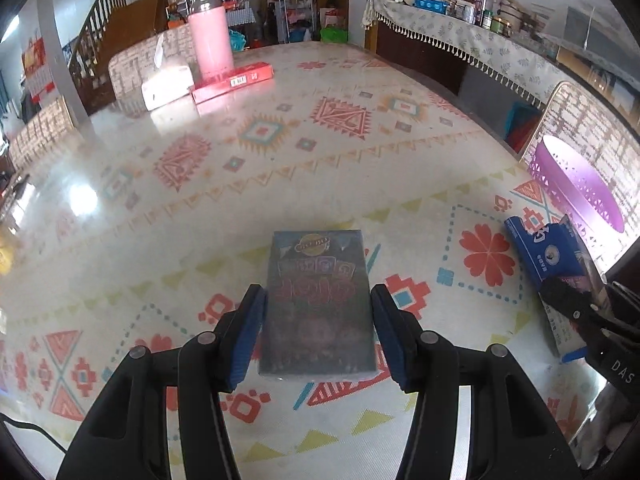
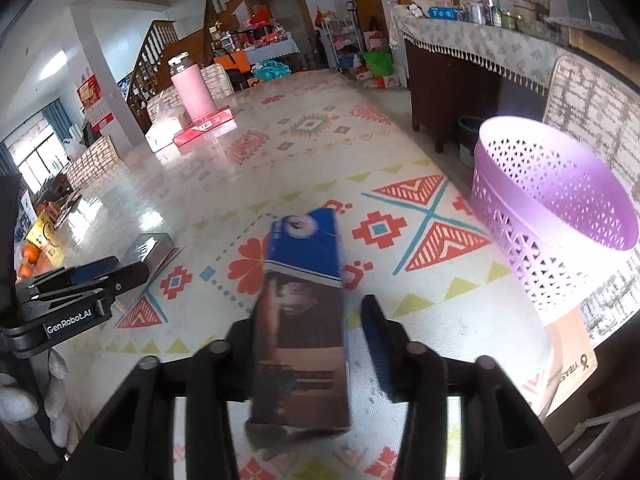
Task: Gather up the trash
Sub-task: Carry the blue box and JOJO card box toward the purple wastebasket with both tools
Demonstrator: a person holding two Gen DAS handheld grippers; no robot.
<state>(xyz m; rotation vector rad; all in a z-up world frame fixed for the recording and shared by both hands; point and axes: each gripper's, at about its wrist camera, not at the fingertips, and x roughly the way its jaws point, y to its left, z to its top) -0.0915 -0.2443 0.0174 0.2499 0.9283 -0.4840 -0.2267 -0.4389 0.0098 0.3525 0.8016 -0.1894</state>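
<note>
A dark card box [image 1: 318, 300] lies flat on the patterned table [image 1: 280, 168] between the open jaws of my left gripper [image 1: 318, 330], with small gaps on both sides. It also shows in the right wrist view [image 2: 150, 250]. A blue and brown carton [image 2: 304, 312] lies between the jaws of my right gripper [image 2: 310, 344]; the left jaw touches it and a gap stands at the right jaw. The carton also shows in the left wrist view [image 1: 548, 256]. A purple perforated basket [image 2: 552, 216] stands at the table's right edge.
A pink bottle [image 1: 210, 34], a red flat box [image 1: 232, 80] and a white tissue box [image 1: 166, 88] stand at the far left of the table. A chair back [image 2: 592, 104] rises behind the basket. A cloth-covered sideboard [image 1: 480, 40] stands at the right.
</note>
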